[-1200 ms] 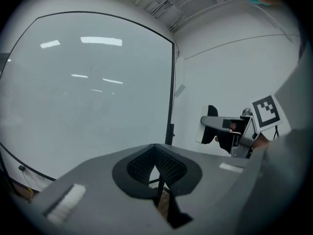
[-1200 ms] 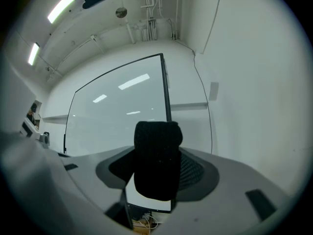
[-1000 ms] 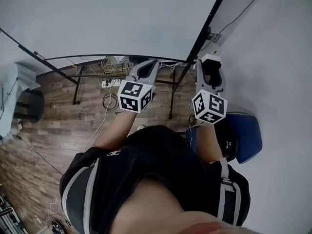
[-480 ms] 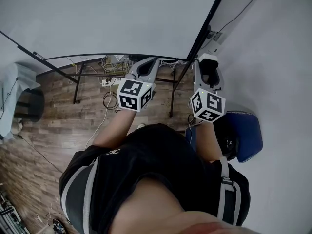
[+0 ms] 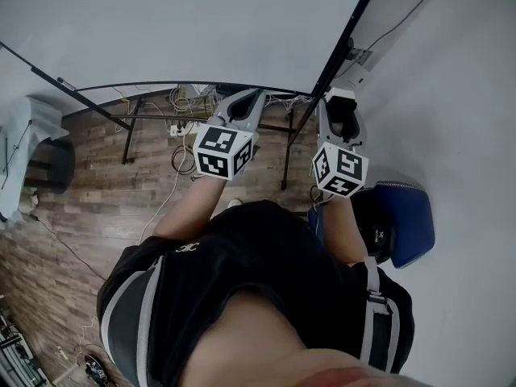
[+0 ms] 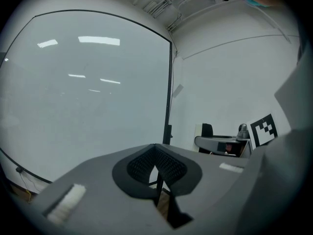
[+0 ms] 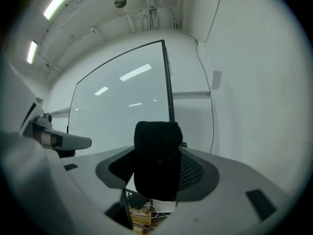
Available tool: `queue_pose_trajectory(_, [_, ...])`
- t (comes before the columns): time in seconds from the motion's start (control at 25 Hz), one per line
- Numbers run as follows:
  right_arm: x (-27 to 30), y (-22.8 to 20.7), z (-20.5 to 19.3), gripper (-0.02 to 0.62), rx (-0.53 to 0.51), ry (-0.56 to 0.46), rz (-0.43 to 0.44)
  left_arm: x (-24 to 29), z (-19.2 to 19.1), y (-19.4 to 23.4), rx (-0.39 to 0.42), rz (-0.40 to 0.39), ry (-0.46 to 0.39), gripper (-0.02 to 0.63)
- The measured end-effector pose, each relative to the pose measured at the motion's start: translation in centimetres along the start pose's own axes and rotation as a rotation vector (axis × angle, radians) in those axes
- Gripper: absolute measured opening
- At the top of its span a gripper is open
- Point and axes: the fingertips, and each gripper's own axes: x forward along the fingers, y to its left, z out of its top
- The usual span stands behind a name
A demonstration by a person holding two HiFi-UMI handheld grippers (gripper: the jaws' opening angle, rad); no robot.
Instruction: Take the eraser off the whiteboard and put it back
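The eraser (image 7: 157, 165), black felt facing me over a white body, stands upright between the pads of my right gripper (image 7: 156, 173), which is shut on it. In the head view the eraser's white end (image 5: 344, 96) shows at the jaw tips of the right gripper (image 5: 343, 107), just right of the whiteboard's black frame edge (image 5: 343, 39). The whiteboard (image 5: 177, 31) fills the space ahead. My left gripper (image 5: 246, 99) hovers before the board's lower edge. Its jaws (image 6: 156, 164) are shut with nothing in them.
The board's black stand legs (image 5: 286, 156) and a tangle of cables (image 5: 189, 103) are on the wooden floor (image 5: 89, 208) below. A blue chair (image 5: 407, 220) stands at the right, by the white wall (image 5: 451, 95). A grey seat (image 5: 32, 131) is at the far left.
The right gripper with the eraser has sunk a little and drifted slightly left in the head view. The left gripper has kept still.
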Motion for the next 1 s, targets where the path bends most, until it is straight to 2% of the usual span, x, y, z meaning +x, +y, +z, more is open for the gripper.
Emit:
queue_pose_trajectory(0.48, [0.9,0.1,-0.1,0.244,0.010,-0.014,0.023,-0.3,-0.5,0.4,0.001,0.023,0.008,0.009])
queue_pose_trajectory(0.72, [3.8,1.2,-0.3,0.244,-0.015,-0.029,0.055,-1.0,-0.9,1.6,-0.002,0.061,0.020,0.009])
queue_pose_trajectory(1.0, [7.6,1.3,-0.5,0.244,-0.035,-0.022,0.032,-2.0,-1.0,3.4,-0.005,0.113,0.019,0.009])
